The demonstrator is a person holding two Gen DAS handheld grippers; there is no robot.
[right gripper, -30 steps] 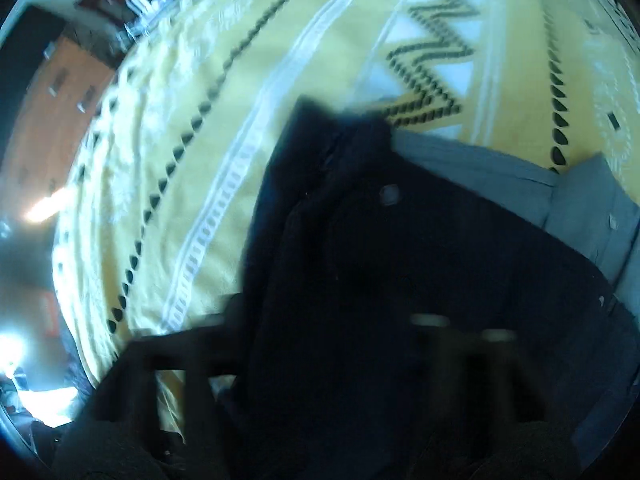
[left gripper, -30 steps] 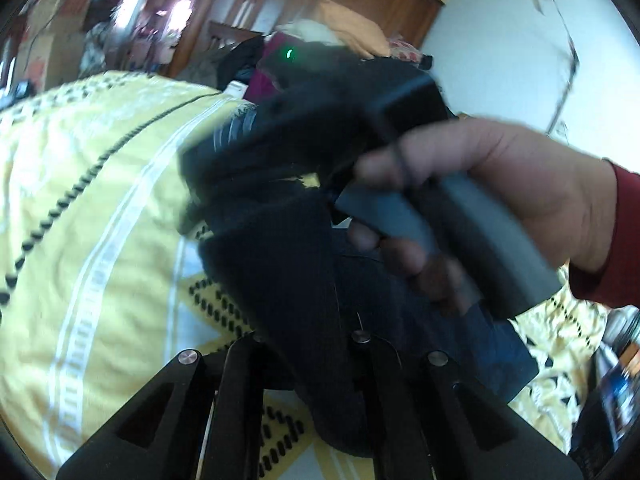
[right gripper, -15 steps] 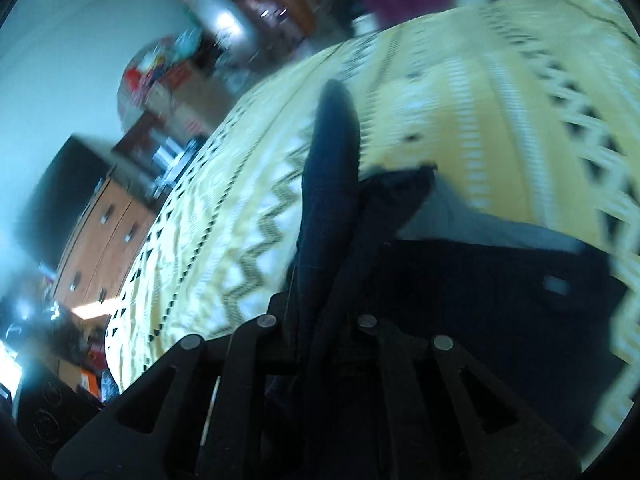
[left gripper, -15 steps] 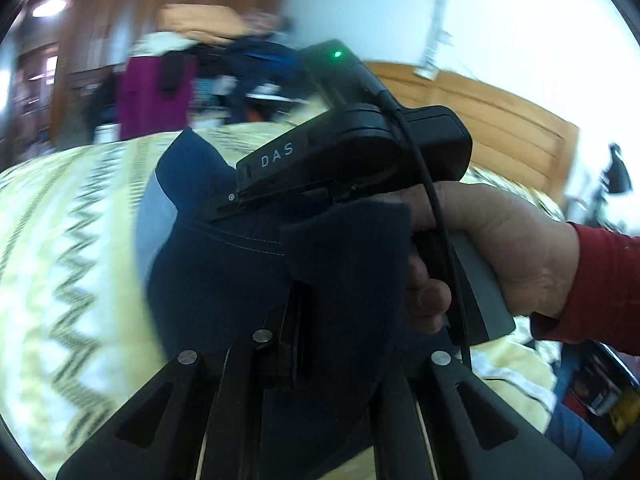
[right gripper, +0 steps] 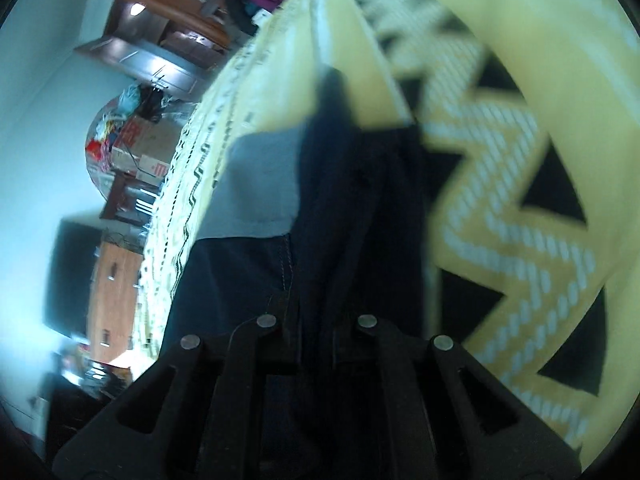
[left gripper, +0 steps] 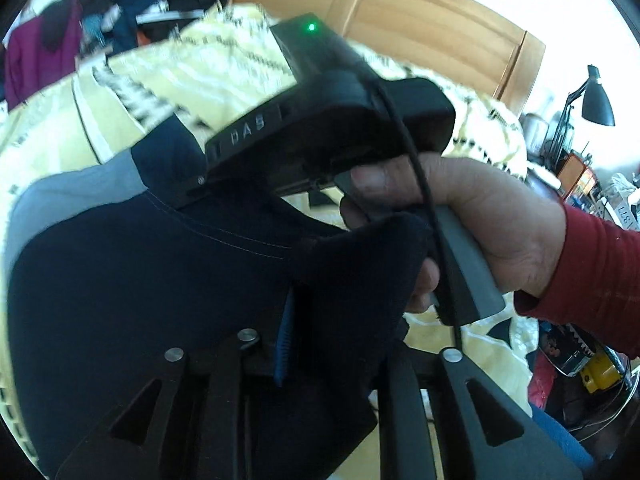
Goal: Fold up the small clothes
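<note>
Navy garment (left gripper: 140, 280) between both tongs

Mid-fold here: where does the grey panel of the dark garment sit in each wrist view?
Left wrist: grey panel at far left, above the navy cloth.
Right wrist: grey panel left of centre, above the hand-held gripper's fingers.
Shared landmark: the yellow zigzag bedspread under the garment.

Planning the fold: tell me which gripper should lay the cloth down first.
Right, probably. The right gripper pinches the dark garment low, close over the yellow bedspread; the left gripper clamps a bunched flap nearer the camera.
</note>
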